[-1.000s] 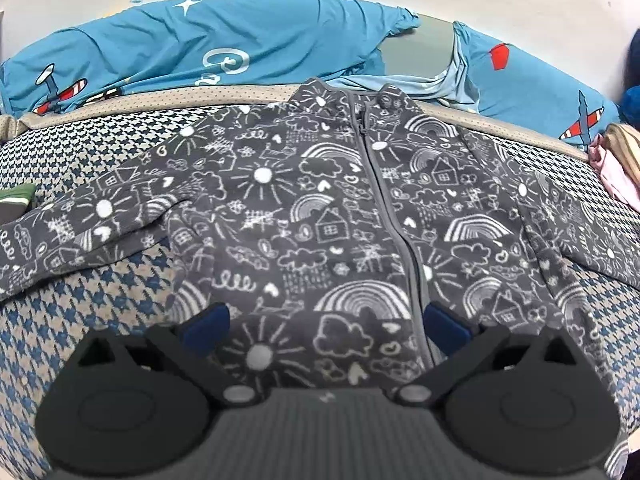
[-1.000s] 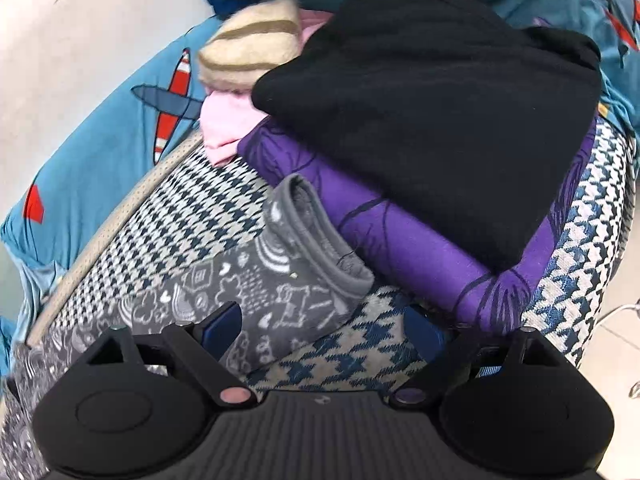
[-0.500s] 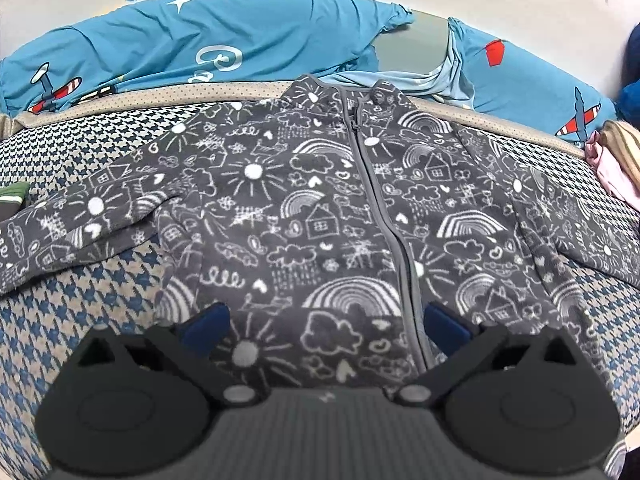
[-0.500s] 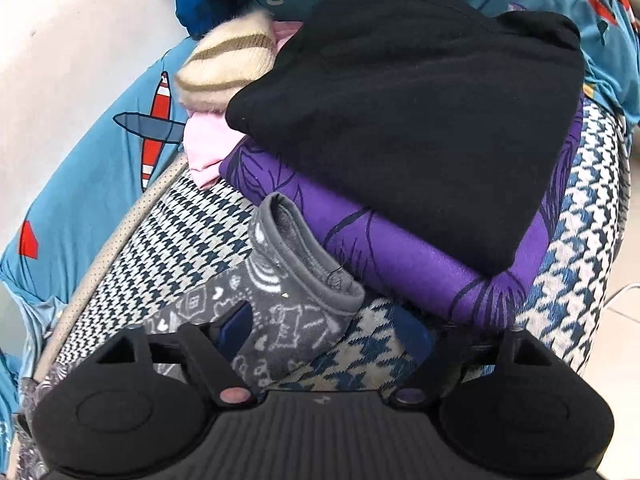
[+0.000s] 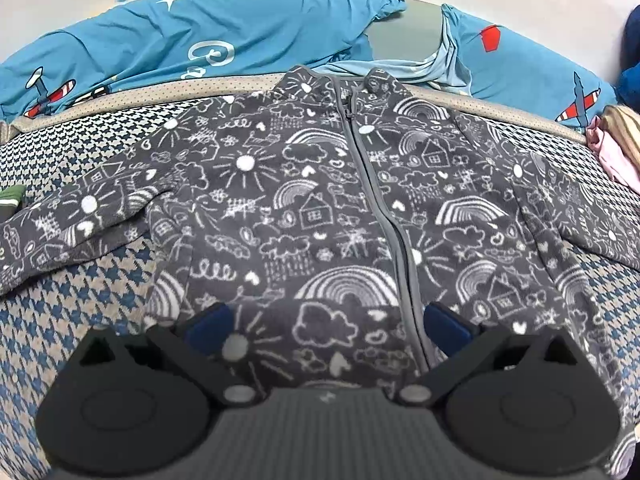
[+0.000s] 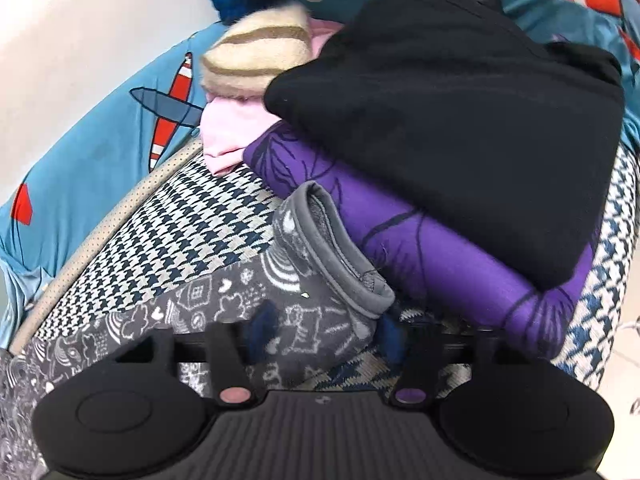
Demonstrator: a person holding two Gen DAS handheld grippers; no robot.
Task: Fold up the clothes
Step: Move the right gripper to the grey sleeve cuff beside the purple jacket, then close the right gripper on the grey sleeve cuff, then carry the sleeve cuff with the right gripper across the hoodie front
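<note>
My right gripper [image 6: 322,334], jaws just closing, pinches the sleeve cuff [image 6: 340,264] of the grey doodle-print jacket [image 5: 320,216]. My left gripper [image 5: 326,328] hangs open over its hem. The jacket lies zipped, spread flat on the houndstooth cushion [image 5: 80,304]; folded clothes [image 6: 460,120] are stacked beyond the cuff.
</note>
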